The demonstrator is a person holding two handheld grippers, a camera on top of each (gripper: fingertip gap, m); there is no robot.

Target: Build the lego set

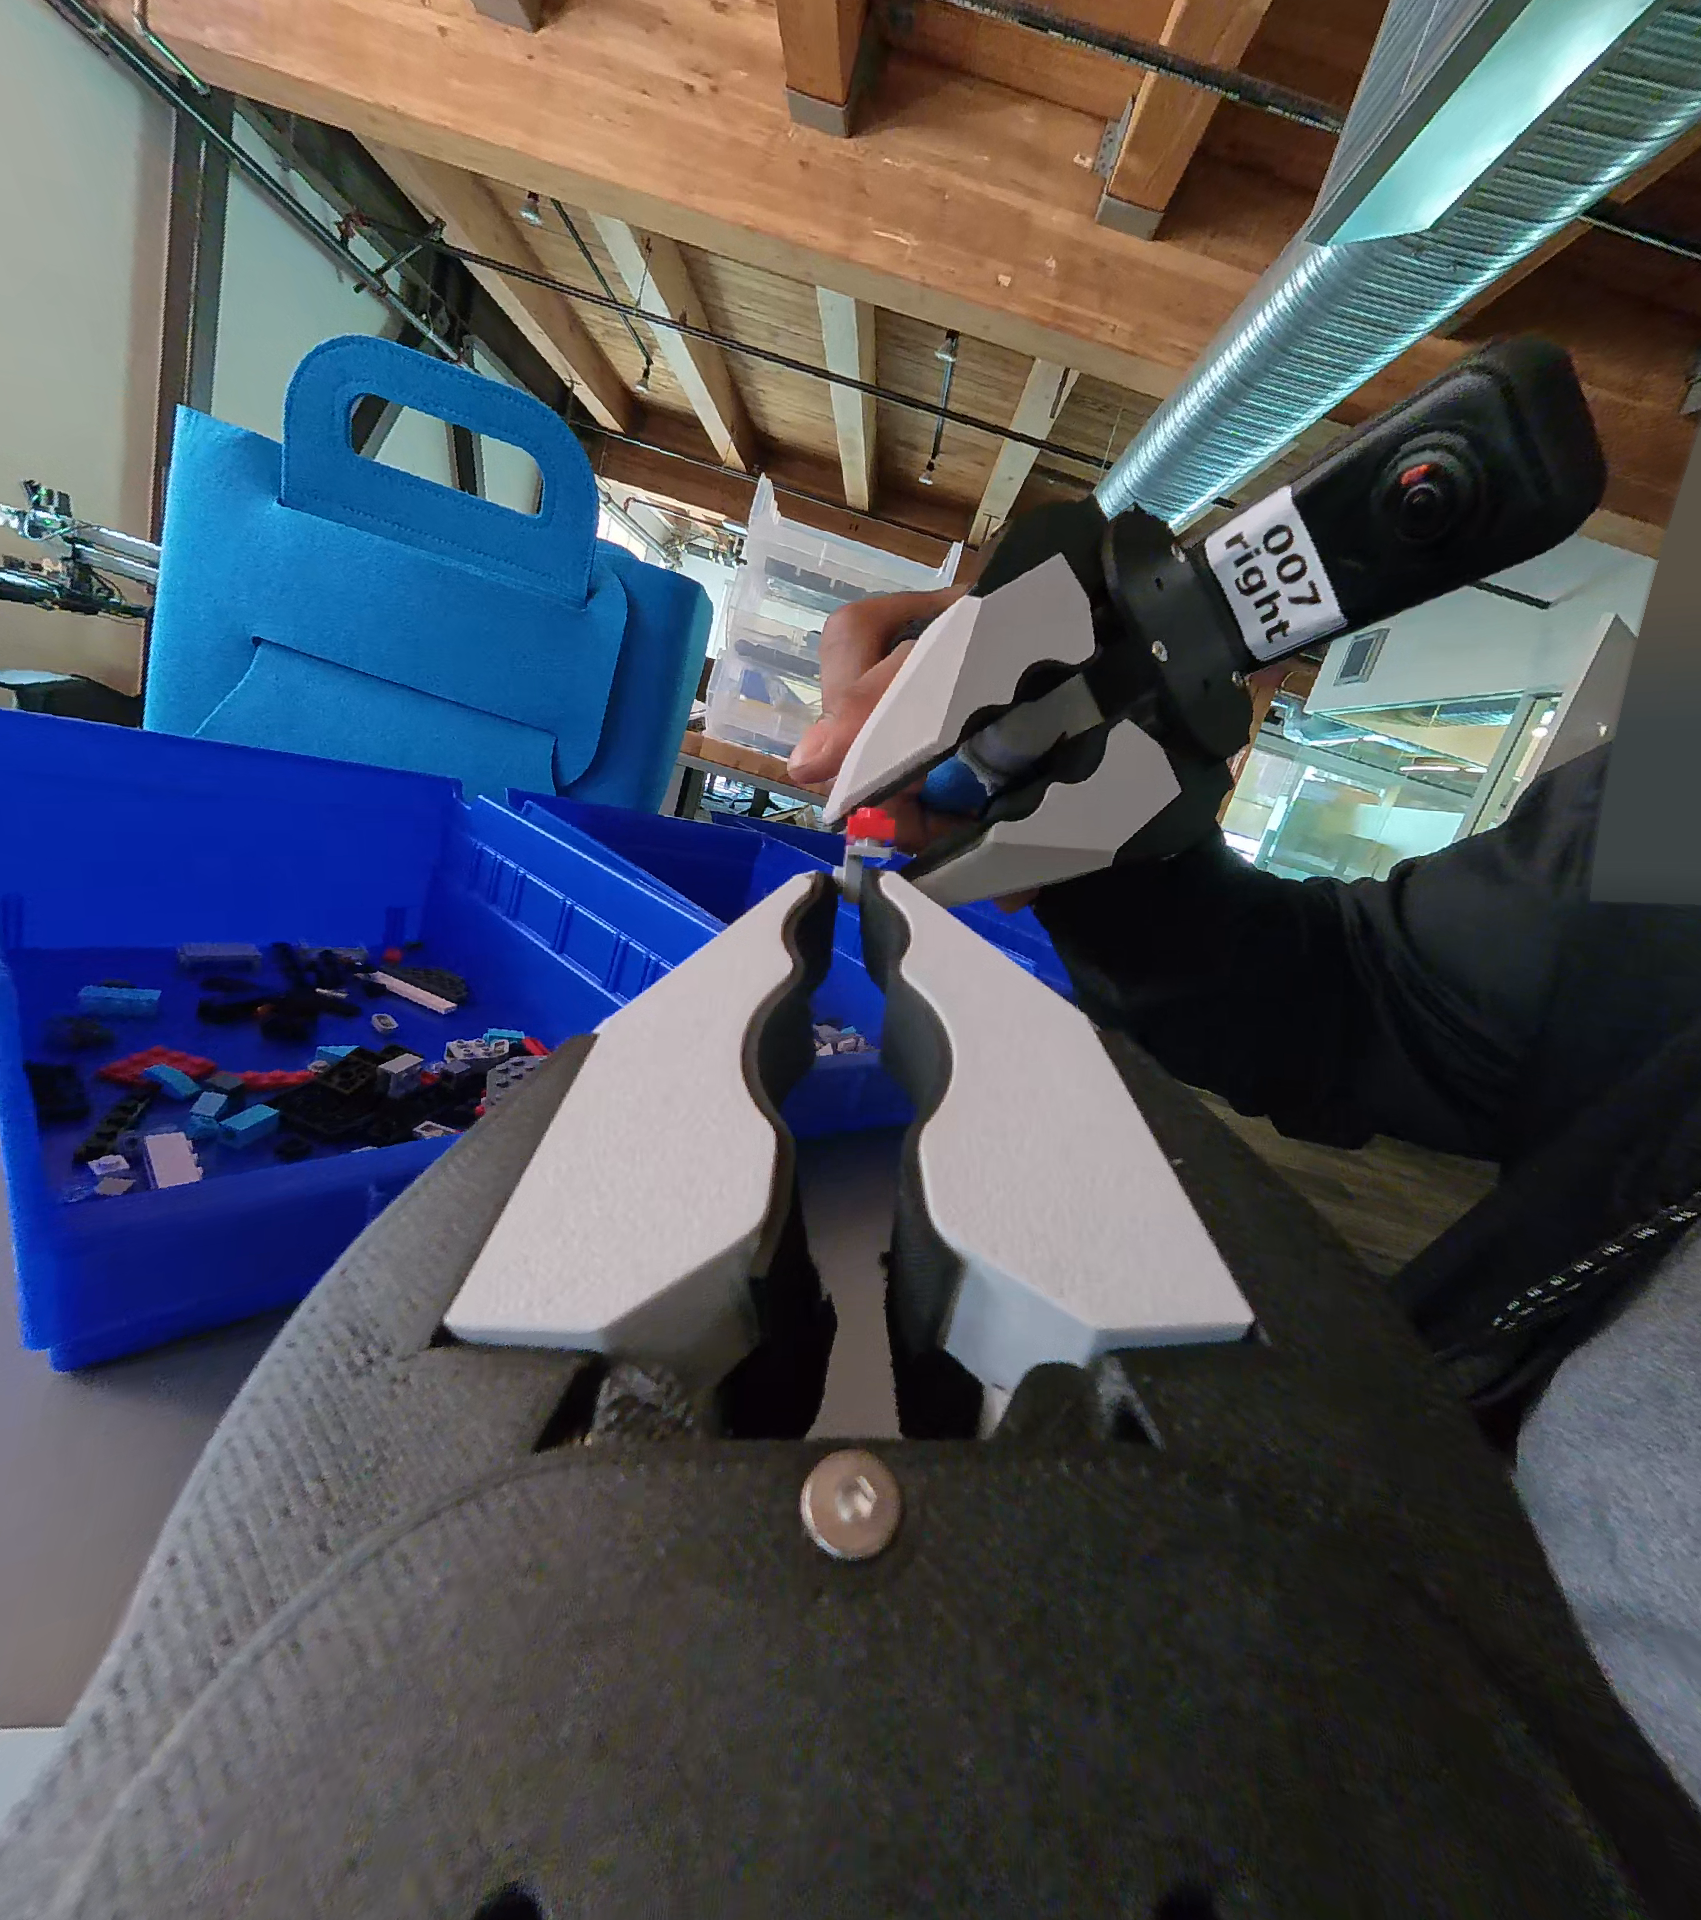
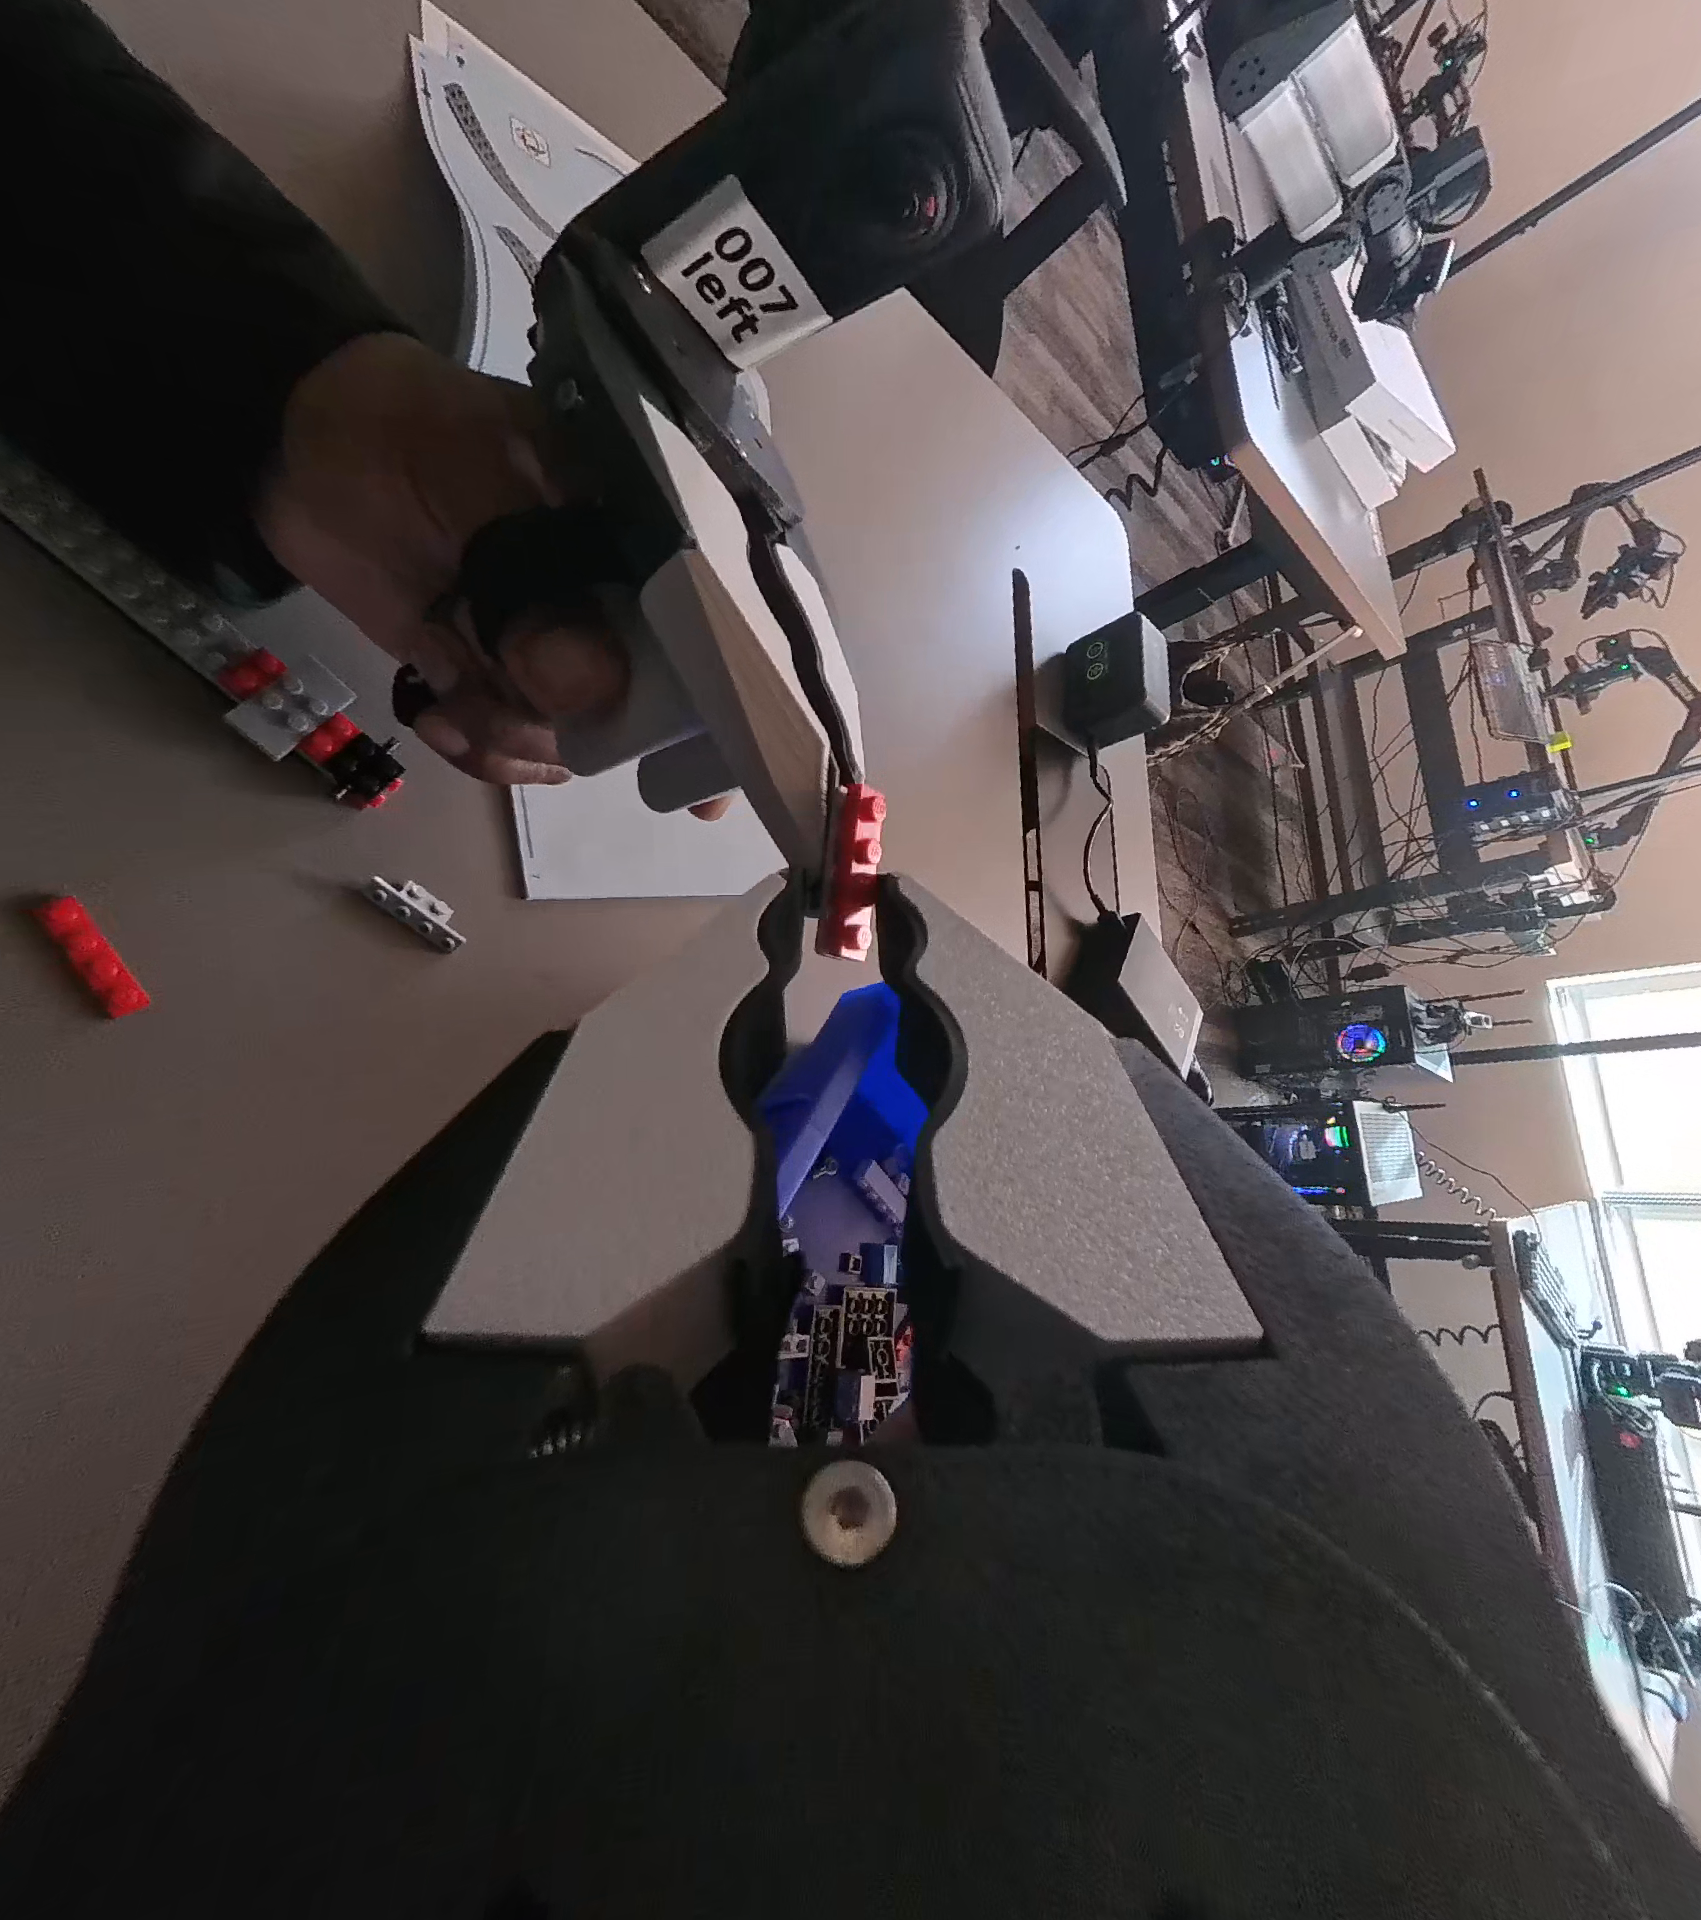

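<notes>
Both grippers meet mid-air w/ a red plate [image 2: 851,873] between tips: your right gripper [image 2: 841,904] is clamped across it, long axis running toward your left gripper [image 1: 848,881], clamped on a small grey piece [image 1: 861,858] (join hidden).

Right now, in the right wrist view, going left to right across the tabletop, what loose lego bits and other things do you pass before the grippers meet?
Loose red plate → long grey plate build with red bricks → small grey bracket piece → white instruction sheet → red brick held where the two grippers meet.
</notes>
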